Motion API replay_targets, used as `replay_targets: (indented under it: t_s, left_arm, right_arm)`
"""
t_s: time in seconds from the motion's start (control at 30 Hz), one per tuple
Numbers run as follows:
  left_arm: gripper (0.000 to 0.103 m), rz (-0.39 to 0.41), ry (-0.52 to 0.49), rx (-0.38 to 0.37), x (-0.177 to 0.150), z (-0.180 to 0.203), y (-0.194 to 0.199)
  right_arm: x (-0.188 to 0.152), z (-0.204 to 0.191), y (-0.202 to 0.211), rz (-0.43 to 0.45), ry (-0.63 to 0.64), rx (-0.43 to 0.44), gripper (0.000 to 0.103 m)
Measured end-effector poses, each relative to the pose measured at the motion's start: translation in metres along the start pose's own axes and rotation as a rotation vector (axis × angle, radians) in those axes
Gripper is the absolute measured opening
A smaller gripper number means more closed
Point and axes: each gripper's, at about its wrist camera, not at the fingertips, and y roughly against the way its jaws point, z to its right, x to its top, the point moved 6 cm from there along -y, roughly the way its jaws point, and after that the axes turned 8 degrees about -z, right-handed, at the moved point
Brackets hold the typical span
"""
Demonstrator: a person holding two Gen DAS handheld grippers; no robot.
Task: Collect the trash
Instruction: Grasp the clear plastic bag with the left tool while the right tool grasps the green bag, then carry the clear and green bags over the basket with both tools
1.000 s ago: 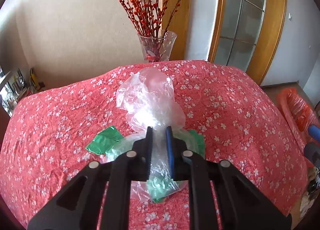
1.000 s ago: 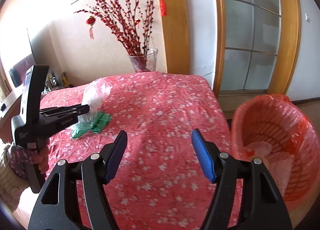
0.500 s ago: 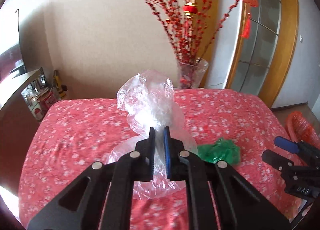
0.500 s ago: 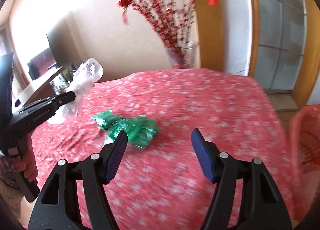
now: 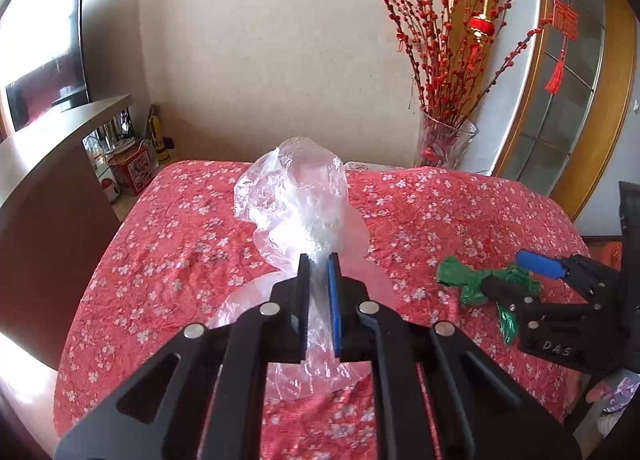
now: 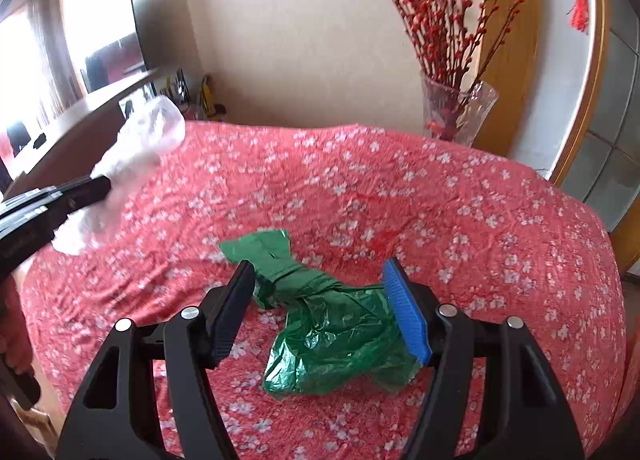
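Left claw [image 5: 318, 266]: clamped on clear plastic bag [image 5: 296, 200], centre of frame, lifted off the red floral surface [image 5: 180, 244], presumably to carry it away as trash.

Right claw [image 6: 320, 300]: pads apart, straddling green plastic bag [image 6: 332, 332] at lower centre, no pad pressing; likely lined up for a pinch.

Right wrist view only: full spread of the green bag on the cloth; clear bag [image 6: 132, 164] at left edge. Left wrist view only: clear film passing between the pads; right claw [image 5: 516, 272] at right edge.

Bin: not visible.
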Motion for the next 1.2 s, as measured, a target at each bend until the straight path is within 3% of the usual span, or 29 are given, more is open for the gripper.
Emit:
replay_targets:
  t_s: [0.13,0.4,0.5,1.2]
  left_arm:
    - [0.01,-0.006,0.006,0.0,0.0,-0.002,-0.002]
    - [0.01,-0.02,-0.009,-0.025,-0.002,0.012,-0.006]
    - [0.01,-0.028,-0.013,-0.043,-0.002,0.022,-0.007]
    - [0.01,-0.017,-0.164,-0.152,-0.006,0.133,0.009]
  right_arm:
    - [-0.008,0.0,-0.015,-0.068,0.021,-0.012,0.069]
    - [-0.014,0.01,-0.009,-0.066,-0.015,-0.015,0.033]
    - [-0.02,0.018,-0.004,-0.066,-0.053,0.002,0.025]
    - [-0.082,0.109,0.082,0.019,-0.271,-0.073,0.022]
